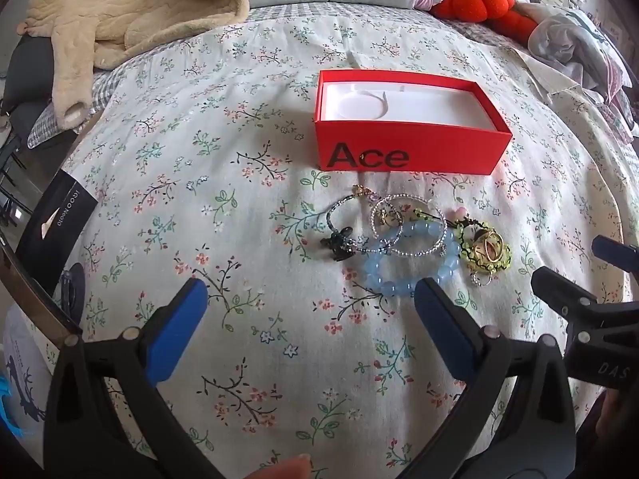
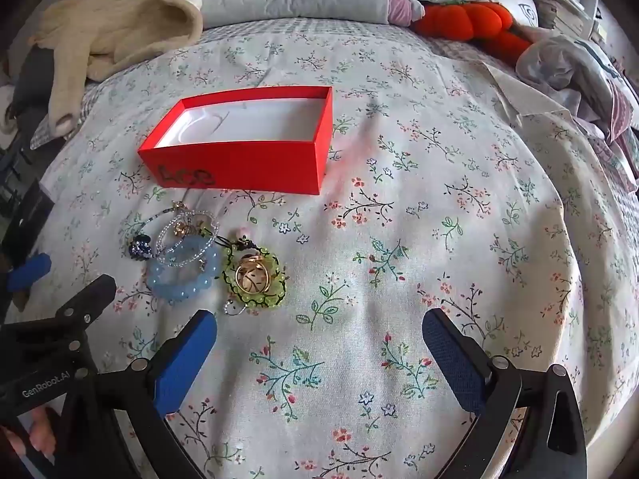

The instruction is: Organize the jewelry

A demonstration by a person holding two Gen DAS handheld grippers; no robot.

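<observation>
Left gripper (image 1: 311, 311) and right gripper (image 2: 319, 335) hover spread wide and empty over a floral bed (image 2: 439, 199), poised near tangled jewelry (image 1: 411, 239) heaped just in front of an empty red box (image 1: 399, 119), apparently its destination.

Bright soft daylight, sharp centre, heavy fisheye edge warping.

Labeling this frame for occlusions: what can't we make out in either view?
- Jewelry pile: the overlapping bracelets tangle in both views, so the piece count is unclear.
- Silver ring: too small to tell its type.
- Red box: in the right wrist view the "Ace" print is blurred.
- Black carton: cut off at the left wrist view's edge.
</observation>
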